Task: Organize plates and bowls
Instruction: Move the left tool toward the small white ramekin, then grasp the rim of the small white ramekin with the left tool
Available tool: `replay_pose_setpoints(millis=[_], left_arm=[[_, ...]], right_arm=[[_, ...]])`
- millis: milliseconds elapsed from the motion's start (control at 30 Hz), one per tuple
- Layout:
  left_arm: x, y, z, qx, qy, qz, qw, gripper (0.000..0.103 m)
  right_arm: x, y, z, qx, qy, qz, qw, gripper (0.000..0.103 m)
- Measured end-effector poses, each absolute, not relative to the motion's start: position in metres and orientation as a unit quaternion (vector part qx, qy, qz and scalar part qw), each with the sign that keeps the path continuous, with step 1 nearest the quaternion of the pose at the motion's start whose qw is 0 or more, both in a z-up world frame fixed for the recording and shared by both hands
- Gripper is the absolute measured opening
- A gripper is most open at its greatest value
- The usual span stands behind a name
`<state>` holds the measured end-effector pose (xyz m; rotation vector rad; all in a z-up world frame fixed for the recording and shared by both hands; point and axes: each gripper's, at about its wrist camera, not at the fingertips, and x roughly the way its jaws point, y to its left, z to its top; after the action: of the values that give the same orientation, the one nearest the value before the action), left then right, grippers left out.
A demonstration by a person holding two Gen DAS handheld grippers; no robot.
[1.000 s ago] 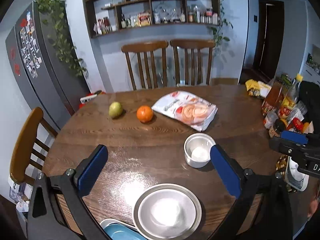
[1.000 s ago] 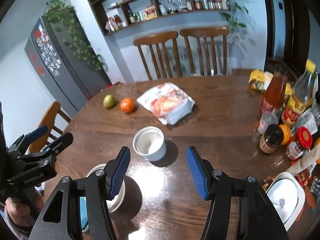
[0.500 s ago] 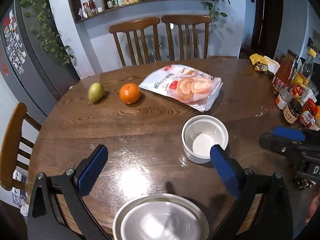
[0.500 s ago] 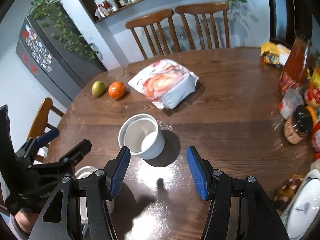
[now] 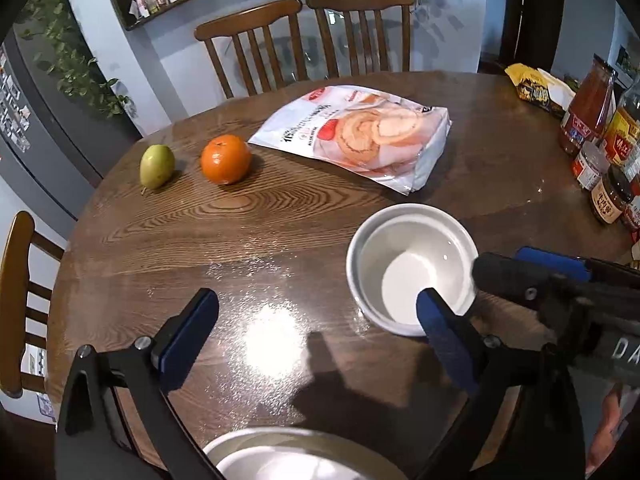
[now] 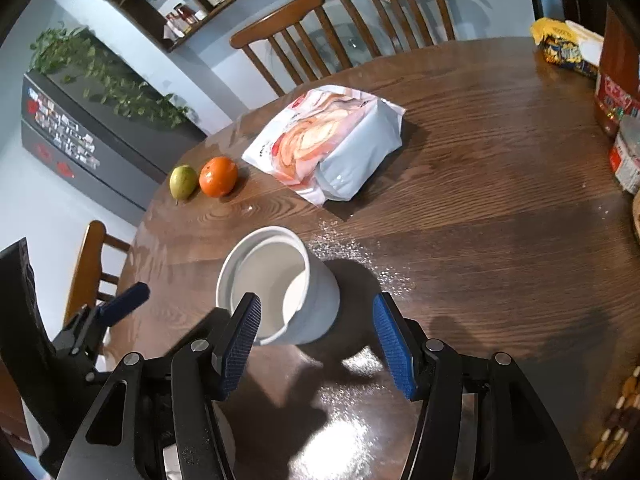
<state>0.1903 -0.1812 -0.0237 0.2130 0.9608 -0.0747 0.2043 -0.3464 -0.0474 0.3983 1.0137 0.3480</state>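
A white deep bowl [image 5: 412,268] stands on the round wooden table [image 5: 280,220]. My left gripper [image 5: 316,340] hovers over bare wood to the left of the bowl. Its jaws are wide and closing, with nothing between the pads. The rim of a metal plate [image 5: 300,452] shows at the bottom edge, under that gripper. My right gripper [image 6: 316,346] is open, just short of the white bowl [image 6: 276,284]. Its left pad overlaps the bowl's near rim in the picture, and its right pad stands apart. The right gripper [image 5: 520,276] shows beside the bowl's right rim.
A snack bag [image 5: 360,132], an orange [image 5: 226,158] and a pear [image 5: 157,166] lie further back. Bottles and jars [image 5: 600,140] crowd the right edge, with a yellow packet [image 5: 536,88] behind them. Wooden chairs [image 5: 304,40] stand at the far side and one at the left.
Both grippers have come down and forward towards the white bowl, which now looms larger. The metal plate has slid to the bottom edge of the left view, and the blue plate has left it.
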Motion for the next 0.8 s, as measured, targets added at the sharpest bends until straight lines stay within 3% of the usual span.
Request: replay_pose_setpoints(millis=[233, 300, 467, 600, 800], left_arm=[[0.198, -0.19, -0.034, 0.107, 0.474, -0.047, 0.873, 0.089], [0.199, -0.192, -0.038, 0.108, 0.478, -0.051, 0.87, 0.078], [0.203, -0.197, -0.043, 0.111, 0.486, -0.061, 0.865, 0.064], [0.207, -0.198, -0.049, 0.098, 0.501, -0.072, 0.857, 0.042], [0.207, -0.202, -0.05, 0.087, 0.506, -0.088, 0.853, 0.03]], right_arm=[[0.214, -0.335, -0.058, 0.186, 0.493, 0.171, 0.832, 0.06], [0.217, -0.332, -0.06, 0.186, 0.497, 0.172, 0.83, 0.06], [0.222, -0.331, -0.064, 0.197, 0.501, 0.171, 0.825, 0.059], [0.225, -0.333, -0.067, 0.213, 0.5, 0.173, 0.821, 0.043], [0.228, -0.331, -0.073, 0.215, 0.504, 0.177, 0.817, 0.029]])
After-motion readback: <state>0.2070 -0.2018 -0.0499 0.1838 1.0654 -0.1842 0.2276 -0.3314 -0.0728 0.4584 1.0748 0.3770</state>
